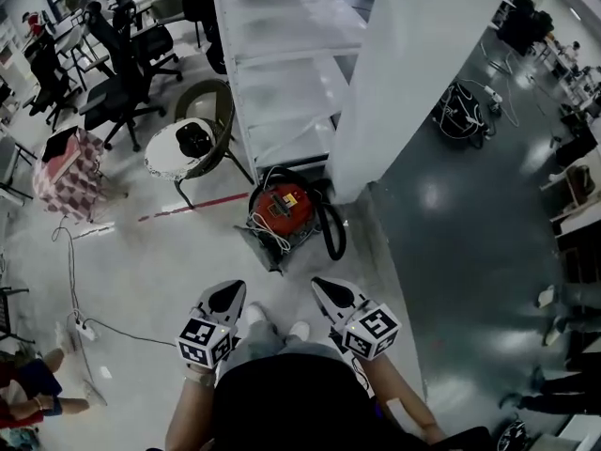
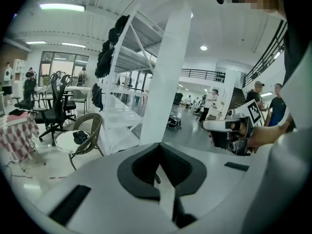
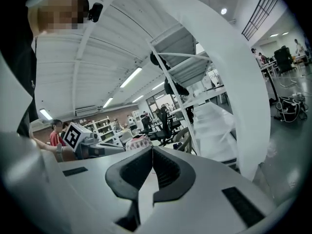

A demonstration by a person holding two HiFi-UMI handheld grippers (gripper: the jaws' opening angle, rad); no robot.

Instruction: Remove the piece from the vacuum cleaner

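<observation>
In the head view the red vacuum cleaner (image 1: 285, 209) sits on the floor at the foot of a white shelf rack, with its black hose (image 1: 332, 231) looped at its right and a white cord (image 1: 270, 228) across its front. Which piece the task means I cannot tell from here. My left gripper (image 1: 226, 296) and right gripper (image 1: 330, 290) are held side by side well short of the vacuum, both pointing toward it. Both are shut with nothing between their jaws. The left gripper view shows its tips (image 2: 158, 146) meeting, and the right gripper view shows its own (image 3: 152, 149) meeting. The vacuum is hidden in both gripper views.
A white shelf rack (image 1: 282, 73) and a white pillar (image 1: 394, 73) stand behind the vacuum. Left of it is a wicker chair (image 1: 195, 142) holding a black item, then office chairs (image 1: 122, 73) and a checkered-cloth stand (image 1: 70, 172). A power strip (image 1: 81, 328) with cable lies at the left; a person (image 1: 28, 388) sits nearby.
</observation>
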